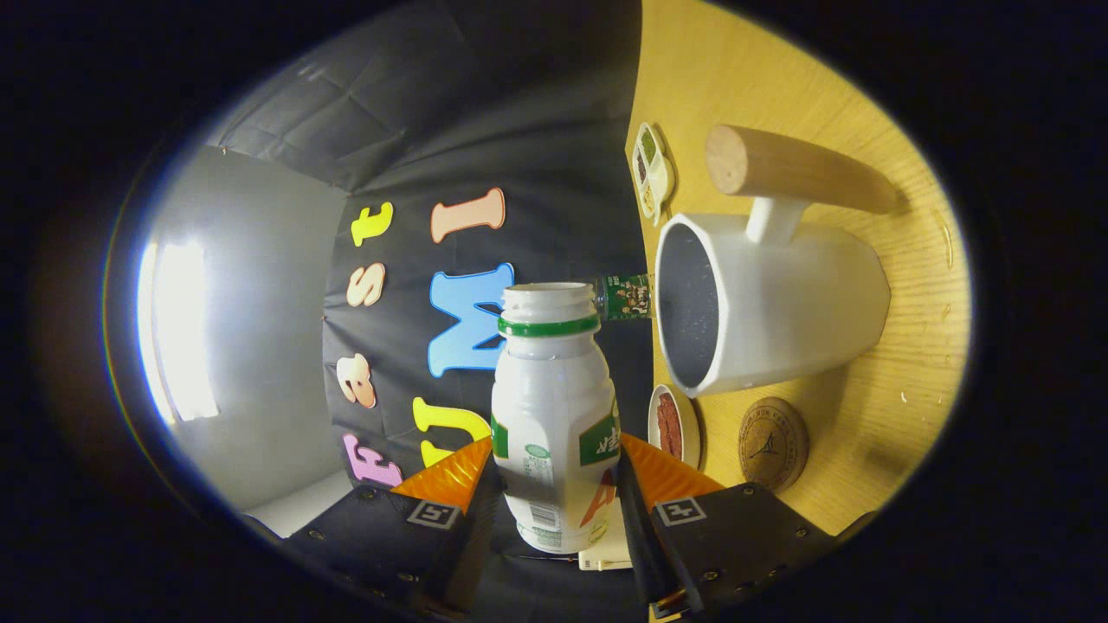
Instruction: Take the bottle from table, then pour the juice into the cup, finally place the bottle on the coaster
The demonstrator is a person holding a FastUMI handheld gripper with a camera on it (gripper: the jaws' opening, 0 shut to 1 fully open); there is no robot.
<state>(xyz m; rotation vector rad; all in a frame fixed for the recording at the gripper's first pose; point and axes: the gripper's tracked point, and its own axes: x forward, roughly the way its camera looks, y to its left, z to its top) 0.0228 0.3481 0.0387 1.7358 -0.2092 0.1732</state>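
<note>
Gripper (pixel 554 484) is clenching the bottle (pixel 554 415) between both fingers, its open neck lying level beside the cup (pixel 770 303) mouth. Coaster (pixel 773 443) is sitting just beside the cup on the table (pixel 866 86). Two small dishes (pixel 651 173) (pixel 673 424) and another bottle (pixel 625 296) are crowding the table's edge nearby.

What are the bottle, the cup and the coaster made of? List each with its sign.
Bottle, held between the gripper fingers: likely plastic, white and slightly glossy, with a threaded neck and moulded seams.
Cup: looks like white ceramic or enamel, smooth, with a pale wooden handle.
Coaster: probably cork or wood, matte brown with an imprinted mark.
</note>
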